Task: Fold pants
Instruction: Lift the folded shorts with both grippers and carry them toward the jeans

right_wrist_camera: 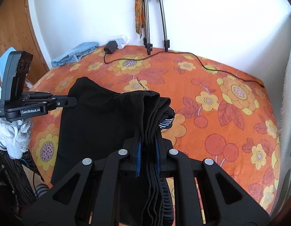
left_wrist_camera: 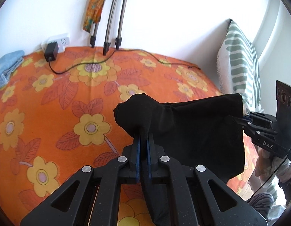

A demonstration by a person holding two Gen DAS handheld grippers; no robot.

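Observation:
The black pants (left_wrist_camera: 192, 128) hang in the air above the orange flowered bedspread (left_wrist_camera: 60, 94), stretched between both grippers. My left gripper (left_wrist_camera: 143, 143) is shut on one bunched end of the cloth. My right gripper (right_wrist_camera: 148, 146) is shut on several stacked layers of the pants (right_wrist_camera: 100, 124), with a striped waistband bit showing beside it. In the left wrist view the right gripper (left_wrist_camera: 245, 120) pinches the cloth's far right edge. In the right wrist view the left gripper (right_wrist_camera: 75, 101) pinches the cloth's left edge.
A folded blue cloth (right_wrist_camera: 75, 53) lies at the bed's back left corner. A power strip with a black adapter (left_wrist_camera: 51, 51) and its cable (right_wrist_camera: 183, 53) run along the back. Tripod legs (left_wrist_camera: 111, 22) stand at the wall. A striped pillow (left_wrist_camera: 241, 60) leans at the right.

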